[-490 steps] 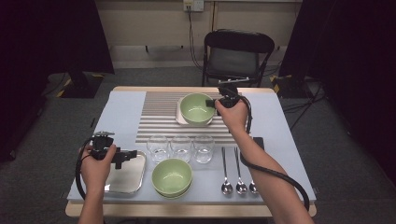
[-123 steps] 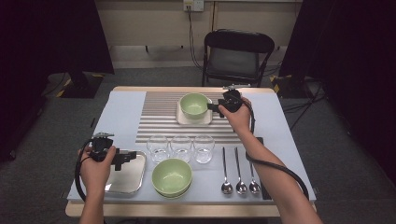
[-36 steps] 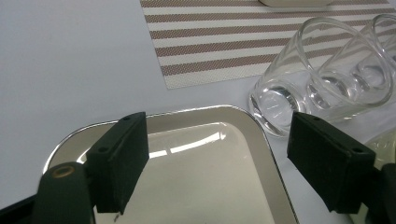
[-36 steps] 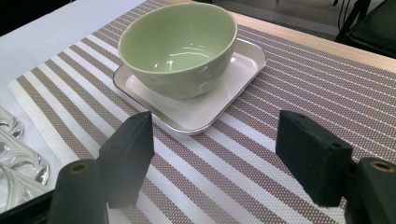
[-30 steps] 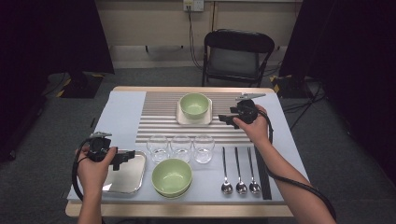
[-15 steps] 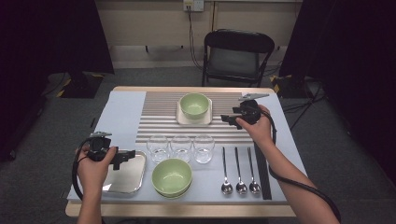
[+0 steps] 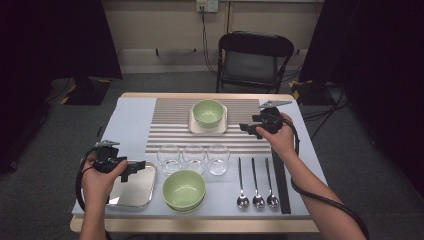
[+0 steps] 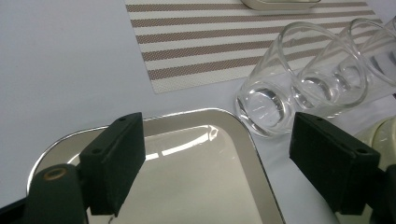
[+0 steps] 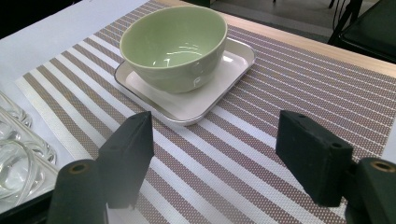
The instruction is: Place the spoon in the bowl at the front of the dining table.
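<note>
Currently the right hand-held gripper [image 7: 248, 128] is held released beside the green bowl [image 7: 208, 112] on the white square plate [image 7: 195, 127]; any withdrawal is best kept level, clear of the bowl rim.

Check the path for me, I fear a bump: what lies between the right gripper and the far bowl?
Bare striped mat, in the right gripper view: the open right gripper is apart from the bowl on its white tray.

The white plate [image 8: 280, 3] is getting cut off by the top edge beyond the striped mat [image 8: 243, 46], and the frame's right side is clipping the farthest glass [image 8: 380, 44].
</note>
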A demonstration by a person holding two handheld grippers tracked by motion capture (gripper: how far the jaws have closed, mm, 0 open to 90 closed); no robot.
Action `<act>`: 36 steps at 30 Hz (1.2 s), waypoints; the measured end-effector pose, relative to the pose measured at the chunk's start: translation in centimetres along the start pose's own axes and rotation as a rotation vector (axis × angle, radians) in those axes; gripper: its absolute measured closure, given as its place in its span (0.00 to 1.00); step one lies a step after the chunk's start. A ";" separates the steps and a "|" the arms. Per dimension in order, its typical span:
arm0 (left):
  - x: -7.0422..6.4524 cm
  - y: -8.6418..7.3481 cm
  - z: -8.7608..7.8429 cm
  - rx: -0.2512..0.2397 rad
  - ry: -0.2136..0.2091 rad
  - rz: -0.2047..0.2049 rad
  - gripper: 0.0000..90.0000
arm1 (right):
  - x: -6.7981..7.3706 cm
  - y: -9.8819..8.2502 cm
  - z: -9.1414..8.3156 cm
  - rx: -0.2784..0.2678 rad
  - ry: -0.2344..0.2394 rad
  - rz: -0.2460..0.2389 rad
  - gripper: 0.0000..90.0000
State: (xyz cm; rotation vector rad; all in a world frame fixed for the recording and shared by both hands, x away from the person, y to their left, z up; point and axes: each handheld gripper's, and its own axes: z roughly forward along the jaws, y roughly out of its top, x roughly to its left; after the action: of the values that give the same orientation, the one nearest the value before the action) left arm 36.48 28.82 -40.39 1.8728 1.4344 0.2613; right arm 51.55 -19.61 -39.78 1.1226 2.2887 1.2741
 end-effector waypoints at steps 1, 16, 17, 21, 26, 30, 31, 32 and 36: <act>0.0 0.1 0.0 0.001 -0.004 0.008 0.20 | 0.0 0.0 -0.1 -0.001 -0.001 -0.001 0.30; -1.1 0.8 -0.2 -0.009 -0.013 0.036 0.17 | 0.1 0.1 -0.6 0.000 -0.005 0.002 0.30; -1.1 0.8 -0.3 -0.009 -0.011 0.038 0.17 | 0.1 0.1 -0.7 0.000 -0.006 0.001 0.30; -1.3 1.0 -0.4 -0.015 -0.008 0.033 0.17 | 0.1 0.1 -0.8 -0.001 -0.005 0.002 0.30; -1.6 1.2 -0.5 -0.015 -0.008 0.039 0.19 | 0.1 0.1 -0.9 0.001 -0.006 -0.004 0.29; -1.8 1.3 -0.4 -0.015 -0.007 0.044 0.25 | 0.0 0.1 -1.1 0.003 -0.006 -0.007 0.29; -1.8 1.3 -0.4 -0.015 -0.004 0.049 0.26 | 0.0 0.1 -1.2 0.001 -0.006 -0.006 0.29; -1.8 1.3 -0.5 -0.015 -0.007 0.048 0.29 | 0.0 0.1 -1.3 0.001 -0.008 -0.004 0.29; -1.9 1.5 -0.6 -0.021 -0.007 0.047 0.37 | -0.1 0.2 -1.6 0.000 -0.012 -0.010 0.29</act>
State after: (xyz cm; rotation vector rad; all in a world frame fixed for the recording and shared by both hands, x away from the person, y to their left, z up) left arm 36.60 27.21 -38.44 1.8900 1.3790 0.2909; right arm 50.79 -20.58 -38.77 1.1137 2.2829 1.2609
